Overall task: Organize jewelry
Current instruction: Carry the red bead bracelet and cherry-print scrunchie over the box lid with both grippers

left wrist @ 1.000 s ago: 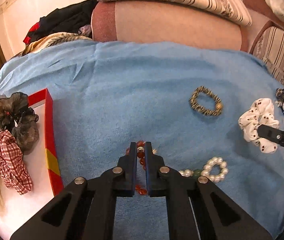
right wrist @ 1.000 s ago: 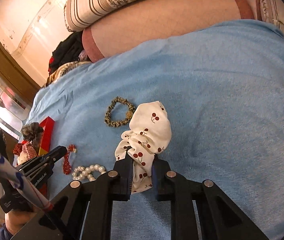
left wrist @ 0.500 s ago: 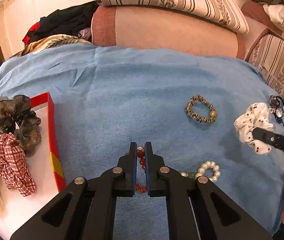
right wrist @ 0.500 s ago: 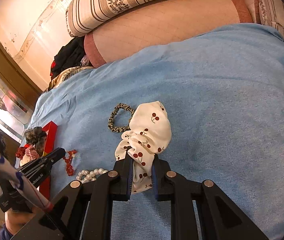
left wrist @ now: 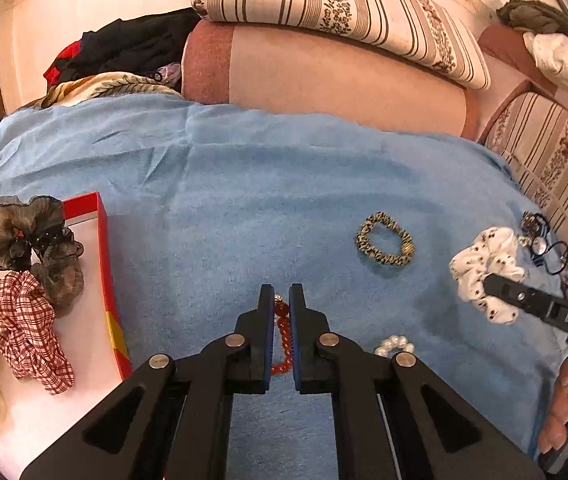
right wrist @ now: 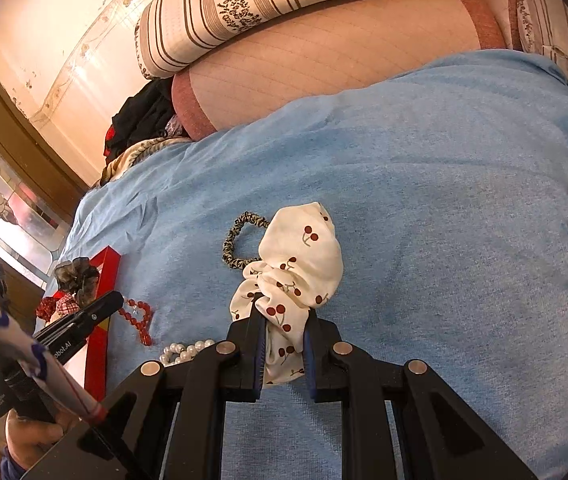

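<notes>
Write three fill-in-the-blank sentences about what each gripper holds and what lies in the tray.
1. The right gripper is shut on the white fabric scrunchie printed with red ____.
2. The left gripper grips a bracelet of round ____ beads.
3. The checked red-and-white scrunchie lies in the white tray with the ____ rim.

Missing words: cherries; red; red

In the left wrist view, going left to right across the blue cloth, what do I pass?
Red tray with scrunchies → red bead bracelet in the left hand-held gripper → leopard-print hair tie → cherry scrunchie in the right hand-held gripper.
</notes>
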### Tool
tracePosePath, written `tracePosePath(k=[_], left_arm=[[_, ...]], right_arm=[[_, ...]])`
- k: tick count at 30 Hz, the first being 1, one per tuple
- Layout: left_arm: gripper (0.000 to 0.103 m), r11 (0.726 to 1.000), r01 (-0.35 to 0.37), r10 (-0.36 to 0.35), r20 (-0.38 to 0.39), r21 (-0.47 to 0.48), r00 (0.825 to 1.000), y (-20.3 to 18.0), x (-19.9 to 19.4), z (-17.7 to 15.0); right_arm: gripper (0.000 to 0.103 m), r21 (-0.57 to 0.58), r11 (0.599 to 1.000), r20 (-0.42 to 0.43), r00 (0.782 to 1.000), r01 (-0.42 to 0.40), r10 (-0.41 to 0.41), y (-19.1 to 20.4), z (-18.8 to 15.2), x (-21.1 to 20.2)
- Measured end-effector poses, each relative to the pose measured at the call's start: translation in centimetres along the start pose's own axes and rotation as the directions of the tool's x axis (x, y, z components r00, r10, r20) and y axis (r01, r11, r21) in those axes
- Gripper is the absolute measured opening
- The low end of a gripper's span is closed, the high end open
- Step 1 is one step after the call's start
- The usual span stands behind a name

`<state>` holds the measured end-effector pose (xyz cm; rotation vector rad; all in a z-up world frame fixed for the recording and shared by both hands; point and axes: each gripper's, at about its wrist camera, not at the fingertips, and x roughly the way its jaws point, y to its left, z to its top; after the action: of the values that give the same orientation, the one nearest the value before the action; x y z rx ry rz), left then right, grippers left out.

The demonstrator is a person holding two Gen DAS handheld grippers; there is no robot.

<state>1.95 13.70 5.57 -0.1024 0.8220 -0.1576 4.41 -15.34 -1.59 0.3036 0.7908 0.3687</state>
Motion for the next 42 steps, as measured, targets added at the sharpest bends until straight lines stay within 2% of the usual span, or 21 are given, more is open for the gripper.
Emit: tracePosePath(k=[11, 25, 36, 42], left_arm=[[0.007, 1.0, 0.027, -0.027, 0.067, -0.006, 0.997, -0.4, -2.2, 0.7], [0.007, 0.999, 0.037, -0.036, 0.101, -0.009, 0.994, 0.2, -4.2, 0.7], [0.007, 0.999, 0.028, -0.023, 0.142, -0.032, 0.99, 2.1, -7.2, 0.4], [0.007, 0.998, 0.002, 0.007, 0.159, -0.056, 0.987, 4.2, -8.9, -0.1]], right_arm=[[0.017, -0.012, 1.0, 0.02, 1.0, -0.018, 0.019, 0.5, 0.0, -0.8], [0.017, -0.044, 0.998, 0.024, 0.999, -0.035, 0.036, 2.1, -0.1, -1.2], [0.017, -0.101, 0.993, 0.015, 0.998, -0.06, 0.062, 5.5, -0.9, -0.9], [0.017, -0.14, 0.986, 0.001, 0.996, -0.091, 0.092, 8.0, -1.7, -0.8]])
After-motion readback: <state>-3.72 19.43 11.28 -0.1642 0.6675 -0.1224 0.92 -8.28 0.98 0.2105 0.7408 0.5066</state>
